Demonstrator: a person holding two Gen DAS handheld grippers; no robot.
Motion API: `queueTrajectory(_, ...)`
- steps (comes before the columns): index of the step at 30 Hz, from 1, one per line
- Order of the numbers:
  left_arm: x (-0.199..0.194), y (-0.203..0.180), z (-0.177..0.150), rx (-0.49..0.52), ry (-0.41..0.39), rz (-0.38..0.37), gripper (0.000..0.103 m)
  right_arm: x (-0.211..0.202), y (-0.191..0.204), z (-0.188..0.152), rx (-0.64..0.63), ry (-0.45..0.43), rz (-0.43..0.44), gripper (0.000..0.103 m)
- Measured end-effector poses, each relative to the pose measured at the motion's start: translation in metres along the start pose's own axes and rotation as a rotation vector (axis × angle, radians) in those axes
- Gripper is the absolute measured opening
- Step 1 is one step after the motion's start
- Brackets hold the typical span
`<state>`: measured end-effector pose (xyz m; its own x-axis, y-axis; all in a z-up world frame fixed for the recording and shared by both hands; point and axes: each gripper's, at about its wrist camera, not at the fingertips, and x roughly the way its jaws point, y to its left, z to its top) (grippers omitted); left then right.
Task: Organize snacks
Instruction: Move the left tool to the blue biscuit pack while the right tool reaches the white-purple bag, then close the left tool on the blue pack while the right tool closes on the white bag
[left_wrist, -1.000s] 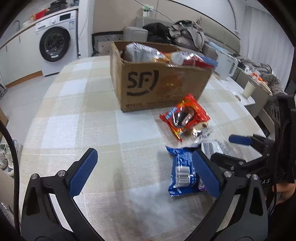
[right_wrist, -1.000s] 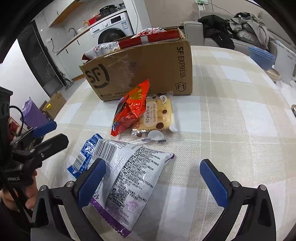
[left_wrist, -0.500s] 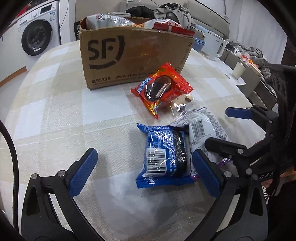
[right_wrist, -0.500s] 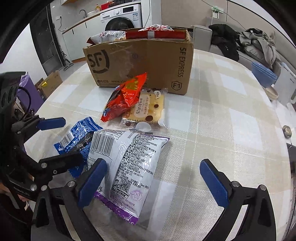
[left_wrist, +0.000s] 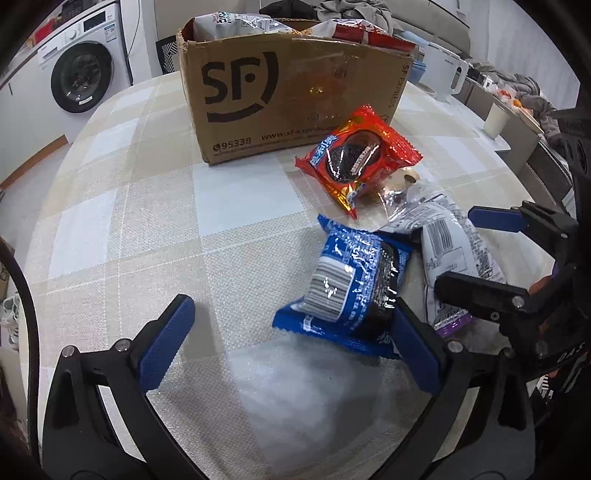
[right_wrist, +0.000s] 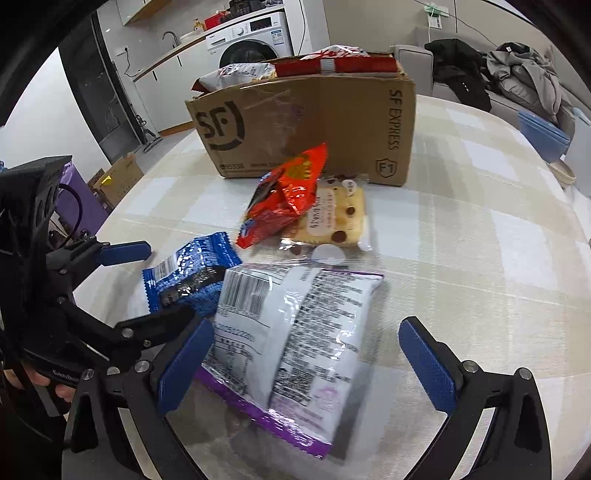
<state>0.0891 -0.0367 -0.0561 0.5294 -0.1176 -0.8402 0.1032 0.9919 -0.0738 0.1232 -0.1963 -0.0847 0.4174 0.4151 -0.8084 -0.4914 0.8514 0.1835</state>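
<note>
Ahead of both wide-open claws, left (left_wrist: 291, 343) and right (right_wrist: 306, 365), four snack packets lie before one packet-filled box (left_wrist: 295, 85).

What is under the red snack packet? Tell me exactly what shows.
The red snack packet lies partly on a clear-wrapped pale pastry with dark chips, which shows at its right side. The pastry's left part is covered, so anything else beneath cannot be seen.

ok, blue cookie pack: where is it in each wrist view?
Left wrist: blue cookie pack lower centre-right, by the left gripper's right finger.
Right wrist: left of centre, beside the white-and-purple bag.
Shared landmark: SF cardboard box behind it.
</note>
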Motion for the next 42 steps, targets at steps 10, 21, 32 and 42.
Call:
queueTrajectory(10, 0.004, 0.005, -0.002, 0.013, 0.004, 0.012, 0.102, 0.006, 0.001, 0.002, 0.03, -0.006, 0.008, 0.102)
queueTrajectory(21, 0.003, 0.014, -0.006, 0.02, 0.016, 0.028, 0.102, 0.01, 0.006, 0.004, 0.04, -0.018, -0.027, 0.102)
queueTrajectory(32, 0.003, 0.003, -0.003, 0.022, -0.02, -0.025, 0.102, 0.012, -0.013, 0.004, 0.002, 0.037, -0.142, 0.102)
queueTrajectory(42, 0.006, -0.018, 0.001, 0.049, -0.039, -0.034, 0.099, 0.011, -0.018, 0.0, -0.05, 0.032, -0.12, 0.099)
